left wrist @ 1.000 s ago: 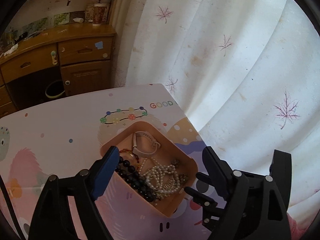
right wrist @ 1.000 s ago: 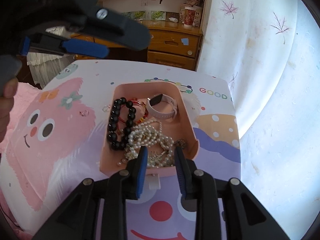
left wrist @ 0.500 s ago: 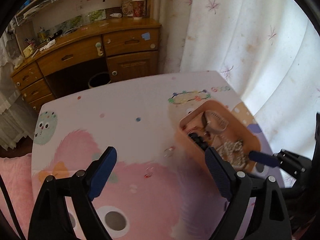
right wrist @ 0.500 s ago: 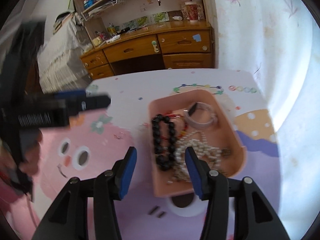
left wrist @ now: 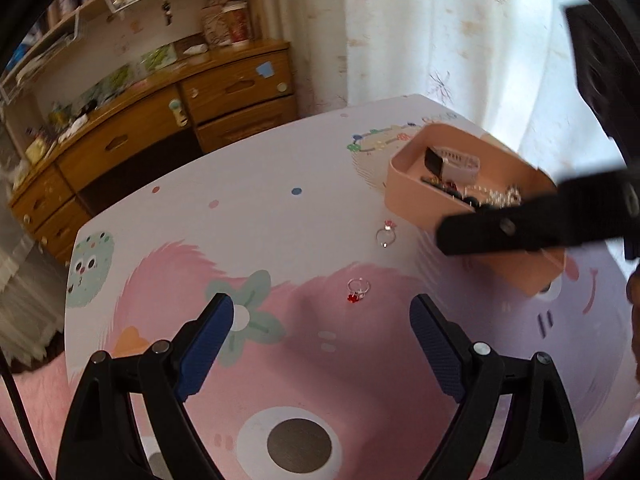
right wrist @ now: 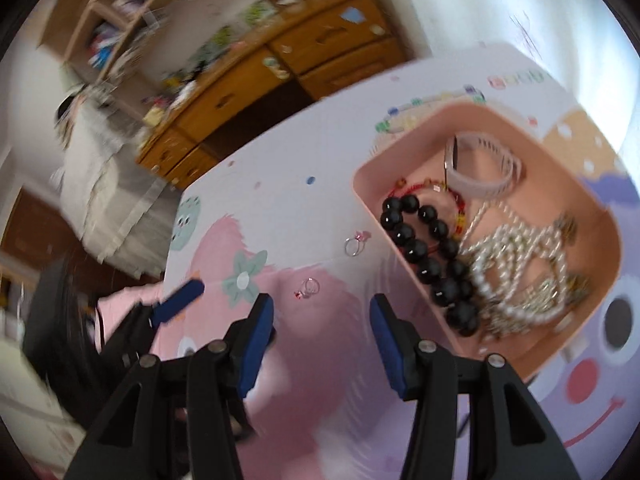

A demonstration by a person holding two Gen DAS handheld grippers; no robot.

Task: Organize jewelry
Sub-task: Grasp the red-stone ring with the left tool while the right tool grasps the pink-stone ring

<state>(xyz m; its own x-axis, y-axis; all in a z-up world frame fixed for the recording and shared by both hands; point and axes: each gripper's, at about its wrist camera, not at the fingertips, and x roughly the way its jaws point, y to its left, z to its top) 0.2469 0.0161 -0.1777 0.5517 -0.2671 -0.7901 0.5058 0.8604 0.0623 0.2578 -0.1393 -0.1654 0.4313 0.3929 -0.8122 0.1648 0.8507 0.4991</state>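
A pink tray with rounded corners sits on a table covered in a pastel cartoon print; inside it lie a string of glossy black beads, a tangle of pearl strands with small metal charms, a thin red cord bracelet and a pale watch strap coiled at the far end. Two small rings lie loose on the cloth outside the tray — a silver ring with a red stone on the pink patch, and a silver ring with a tiny pink ornament just beside the tray's near wall. The left gripper hangs over the table with its blue-padded jaws spread wide and nothing between them; the red-stone ring lies on the cloth just ahead of the gap, a little right of its middle, and the other ring sits farther on toward the tray. The right gripper has just been opening its jaws, which now stand about half apart with nothing held; in its view the red-stone ring lies just beyond the left pad, the pink-ornament ring lies farther ahead, and the tray fills the right side, with the black beads close to the right pad. In the left wrist view the right gripper crosses in front of the tray as a blurred black bar.
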